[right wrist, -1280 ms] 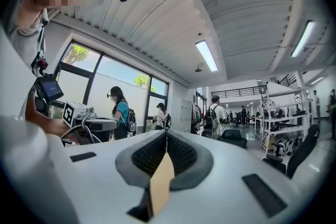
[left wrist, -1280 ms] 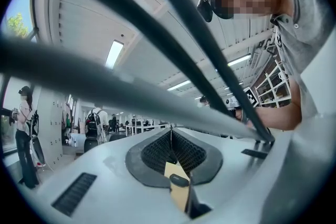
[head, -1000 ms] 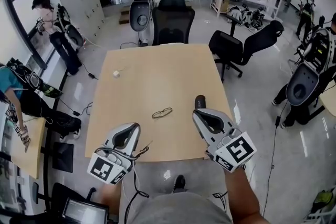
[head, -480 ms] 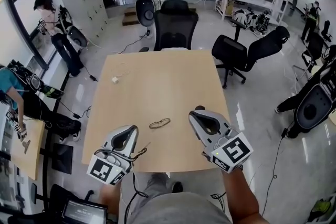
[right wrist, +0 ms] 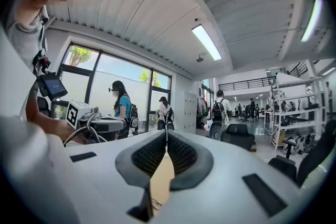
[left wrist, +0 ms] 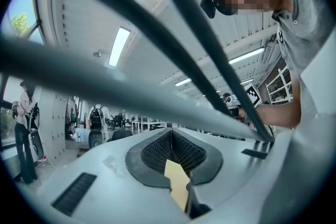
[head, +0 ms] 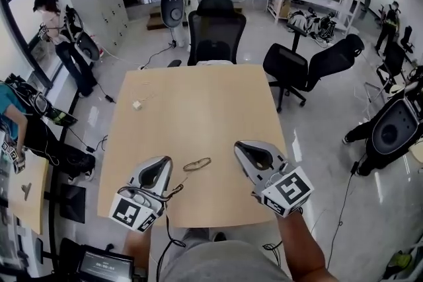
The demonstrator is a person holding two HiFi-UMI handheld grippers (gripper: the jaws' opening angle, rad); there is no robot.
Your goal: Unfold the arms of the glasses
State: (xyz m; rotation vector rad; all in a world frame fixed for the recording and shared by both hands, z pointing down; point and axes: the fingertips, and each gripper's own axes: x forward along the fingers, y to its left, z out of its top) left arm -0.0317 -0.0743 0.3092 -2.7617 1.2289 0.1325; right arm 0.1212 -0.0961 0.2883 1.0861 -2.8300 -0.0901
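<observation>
- Judging from how things lie, we place this at the approach step: nothing is gripped and the arms of the glasses have not been unfolded.
- The glasses (head: 197,164) lie flat on the counter (head: 192,109), toward its near edge, at about 6 o'clock from its middle. They touch neither tool.
- Our left gripper (head: 162,167) sits at about 8 o'clock from the glasses, just beside them. Its jaws are together at the tips with nothing between them.
- Our right gripper (head: 243,148) sits at about 2 o'clock from the glasses, near but apart. Its jaws are likewise pressed together and empty.
- The frame is too small in the head view for us to tell how its arms lie. We take them as folded from the task.
- Next, we reckon both sets of jaws must part. One should then clamp the frame front to steady it, while the other catches an arm tip and swings it outward.
- The thin wire frame calls for a light, well-aimed pinch, since it could skid across the smooth counter.
</observation>
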